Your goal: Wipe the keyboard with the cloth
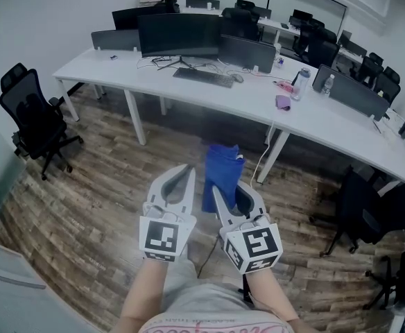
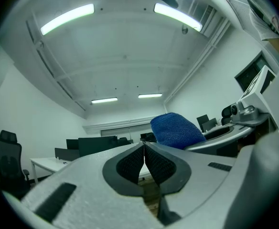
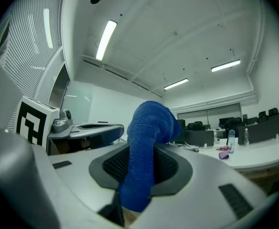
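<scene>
A blue cloth (image 1: 220,175) hangs folded from my right gripper (image 1: 225,186), whose jaws are shut on it; in the right gripper view the cloth (image 3: 144,147) fills the gap between the pads. My left gripper (image 1: 184,173) is beside it at the same height, jaws shut with nothing between them (image 2: 144,149). The cloth (image 2: 176,130) also shows to the right in the left gripper view. The black keyboard (image 1: 204,78) lies on the white desk (image 1: 105,75) far ahead, in front of a dark monitor (image 1: 180,35). Both grippers are well short of the desk, over the wooden floor.
Black office chairs stand at the left (image 1: 36,120) and right (image 1: 369,210). Further monitors (image 1: 247,53), a bottle (image 1: 301,83) and a small purple item (image 1: 283,102) sit on the desk. A cable (image 1: 261,159) hangs below the desk edge.
</scene>
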`<state>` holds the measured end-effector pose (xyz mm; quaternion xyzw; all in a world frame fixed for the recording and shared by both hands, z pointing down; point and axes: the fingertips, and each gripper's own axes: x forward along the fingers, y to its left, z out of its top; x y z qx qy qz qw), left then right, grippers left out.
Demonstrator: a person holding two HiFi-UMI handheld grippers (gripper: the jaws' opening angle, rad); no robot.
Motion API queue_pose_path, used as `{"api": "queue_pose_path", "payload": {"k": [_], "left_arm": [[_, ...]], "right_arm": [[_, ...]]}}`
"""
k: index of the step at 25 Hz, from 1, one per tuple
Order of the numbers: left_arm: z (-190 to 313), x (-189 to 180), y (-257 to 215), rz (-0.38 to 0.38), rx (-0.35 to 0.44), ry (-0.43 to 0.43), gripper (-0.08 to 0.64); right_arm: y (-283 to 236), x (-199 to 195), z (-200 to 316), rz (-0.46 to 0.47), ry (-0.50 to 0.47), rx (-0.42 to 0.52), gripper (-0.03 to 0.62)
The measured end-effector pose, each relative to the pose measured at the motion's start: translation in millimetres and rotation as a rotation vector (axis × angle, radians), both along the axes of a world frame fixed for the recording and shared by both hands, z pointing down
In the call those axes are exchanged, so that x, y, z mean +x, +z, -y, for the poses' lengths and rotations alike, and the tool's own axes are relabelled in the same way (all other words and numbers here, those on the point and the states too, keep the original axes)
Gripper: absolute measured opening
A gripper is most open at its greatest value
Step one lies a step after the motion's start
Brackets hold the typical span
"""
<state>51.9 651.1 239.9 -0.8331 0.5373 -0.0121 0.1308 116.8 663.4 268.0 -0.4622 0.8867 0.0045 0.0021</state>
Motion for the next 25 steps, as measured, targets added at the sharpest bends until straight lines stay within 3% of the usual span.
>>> {"api": "queue_pose_path", "payload": {"k": [12,19,25], "left_arm": [[127.0,-35.7,-5.2,-0.020,0.002,0.060,0.006],[216.1,-108.3,-11.0,0.010,-0.009,0.064,0.006],[247.3,-126.9,3.2,0.002,-0.016,0.067,0.006]], "right_arm": [[-4.5,-52.6,119.2,-0.034,0.027,0.006,0.101],[-9.5,-121.0,212.2,-0.061,0.059,-0.024,0.101],[1.6,-135.4,242.0,-0.054,0.086,-0.024,0.101]]}}
